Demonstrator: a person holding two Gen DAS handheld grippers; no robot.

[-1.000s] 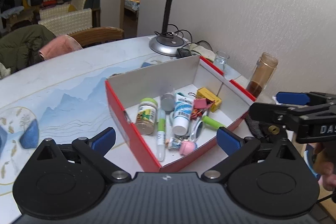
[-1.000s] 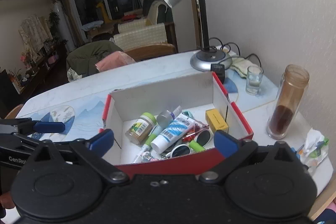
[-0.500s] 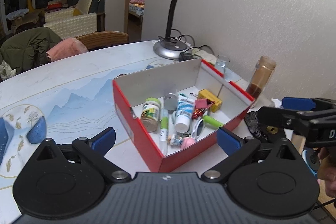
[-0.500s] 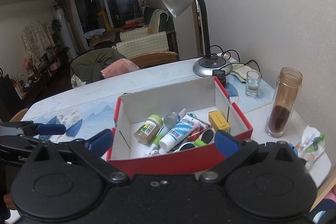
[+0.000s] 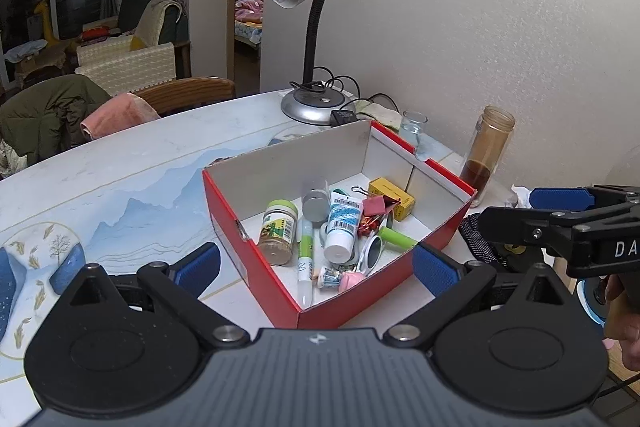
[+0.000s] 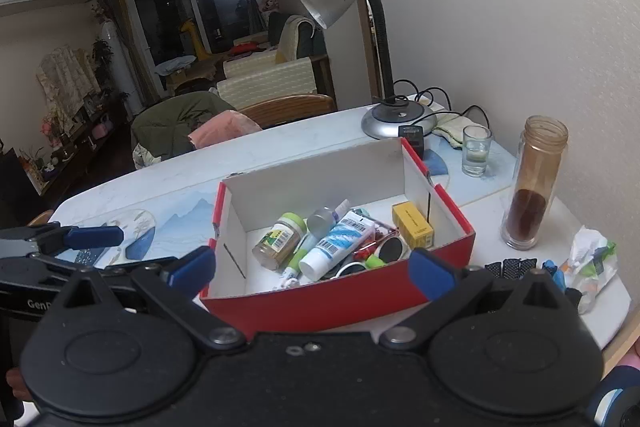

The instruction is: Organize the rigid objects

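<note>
Left wrist view shows the left gripper (image 5: 316,269) nearest, its jaws spread wide with nothing between them, held above the tabletop (image 5: 132,179) just short of the red box (image 5: 256,267). Inside the box, white on its inner walls, the task's things lie jumbled: a small jar with a green lid (image 5: 279,230) on its side near the left wall, a thin white-and-green pen (image 5: 305,267) beside it, a white tube with a blue label (image 5: 342,225) touching the pen's far end, white-framed sunglasses (image 5: 372,254), a green cylinder (image 5: 396,239), a pink binder clip (image 5: 376,206) and a yellow carton (image 5: 392,198) towards the far right corner. A small pink-and-white trinket (image 5: 340,279) sits at the near corner. To the right, the right gripper (image 5: 560,211) comes in from the edge, one blue pad and its black frame showing.

Right wrist view has the right gripper (image 6: 312,269) with its jaws likewise parted wide and empty, close to the box's near red wall (image 6: 340,303). The left gripper (image 6: 72,243) shows at the left edge. Right of the box lie a black mesh item (image 6: 510,263) and crumpled wrappers (image 6: 592,255). Farther off stand a tall jar with brown contents (image 6: 534,183) and a drinking glass (image 6: 476,151), then the silver desk lamp (image 6: 394,119) against the wall, with a wooden chair (image 6: 288,109) draped in a pink cloth beyond the tabletop.
</note>
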